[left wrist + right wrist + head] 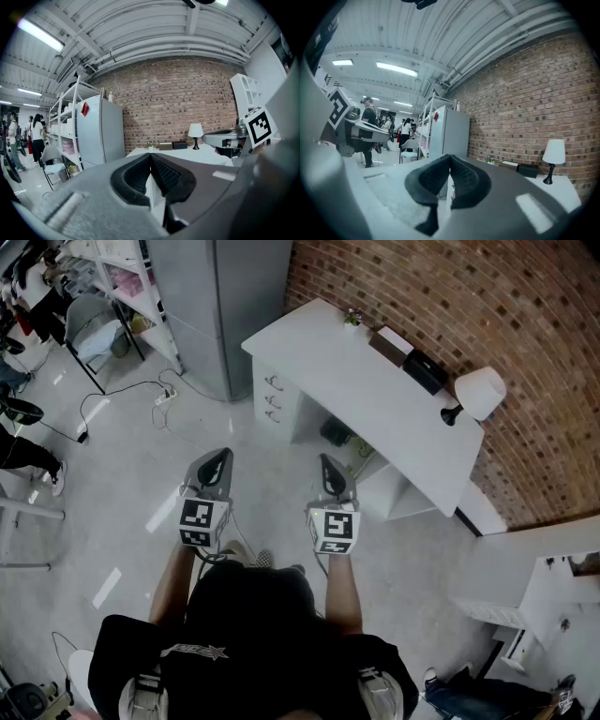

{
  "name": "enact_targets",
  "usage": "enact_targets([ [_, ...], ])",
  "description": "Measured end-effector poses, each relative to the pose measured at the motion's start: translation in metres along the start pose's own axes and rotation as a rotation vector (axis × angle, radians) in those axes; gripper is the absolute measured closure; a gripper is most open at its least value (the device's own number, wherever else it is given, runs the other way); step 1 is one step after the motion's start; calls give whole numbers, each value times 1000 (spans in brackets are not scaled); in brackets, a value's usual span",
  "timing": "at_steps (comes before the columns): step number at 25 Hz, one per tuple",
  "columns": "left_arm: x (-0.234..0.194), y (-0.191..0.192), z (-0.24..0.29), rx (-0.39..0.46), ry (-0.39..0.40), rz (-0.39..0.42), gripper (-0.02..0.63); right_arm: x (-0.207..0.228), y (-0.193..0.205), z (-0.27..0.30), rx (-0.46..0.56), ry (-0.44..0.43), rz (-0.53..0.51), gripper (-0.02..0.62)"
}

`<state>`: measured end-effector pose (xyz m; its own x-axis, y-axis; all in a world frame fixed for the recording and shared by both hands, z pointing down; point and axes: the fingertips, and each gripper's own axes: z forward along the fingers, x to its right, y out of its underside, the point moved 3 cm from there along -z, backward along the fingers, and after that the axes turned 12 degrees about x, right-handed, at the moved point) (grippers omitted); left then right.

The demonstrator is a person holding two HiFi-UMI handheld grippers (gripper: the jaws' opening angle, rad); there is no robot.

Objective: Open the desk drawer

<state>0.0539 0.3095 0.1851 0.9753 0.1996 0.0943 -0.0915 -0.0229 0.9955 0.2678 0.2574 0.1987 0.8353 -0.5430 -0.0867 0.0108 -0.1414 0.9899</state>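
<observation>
Out in front of the body with the left gripper (221, 457) and the right gripper (329, 463), side by side, near level, well short of the long white worktop (375, 395). Over to the left gripper view: ribbed black fingers (164, 173) pressed together tip to tip, nothing pinched. Same story in the right gripper view: dark ribbed fingers (464, 176) closed on each other, empty. Ahead, between the lines of the two sets of fingers, the white three-drawer unit (278, 401) under the worktop's near end, fronts flush, small handles in a column, well apart from either gripper. Beyond the right fingers, the open knee space under the worktop, something dark in there, too small to tell. Up on top, away to the right of both sets of fingers: a small potted plant (352, 318), a flat brown box (388, 340), a black box (425, 372), then a white-shaded lamp on a black stem (480, 392), all lined along the red brick wall (450, 287). Farther off beyond the left fingers, a tall grey cabinet (220, 306), just beside the drawer end. Pale glossy floor (141, 484) beneath both grippers.
</observation>
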Motion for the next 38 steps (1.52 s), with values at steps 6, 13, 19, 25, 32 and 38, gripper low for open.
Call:
enact_targets([
  [6, -7, 2, 11, 3, 2, -1, 595, 0, 4, 12, -8, 1, -3, 591],
  [13, -31, 12, 41, 0, 22, -11, 595, 4, 15, 44, -26, 26, -7, 591],
  [19, -68, 23, 81, -9, 61, -14, 595, 1, 27, 92, -39, 67, -11, 591],
  [25, -118, 33, 124, -19, 117, -35, 595, -11, 36, 144, -58, 124, -8, 591],
  [32, -162, 46, 172, -51, 212, -71, 595, -19, 45, 193, -105, 220, -7, 591],
  [38, -187, 63, 202, -79, 294, -97, 595, -28, 60, 222, -145, 289, -9, 591],
])
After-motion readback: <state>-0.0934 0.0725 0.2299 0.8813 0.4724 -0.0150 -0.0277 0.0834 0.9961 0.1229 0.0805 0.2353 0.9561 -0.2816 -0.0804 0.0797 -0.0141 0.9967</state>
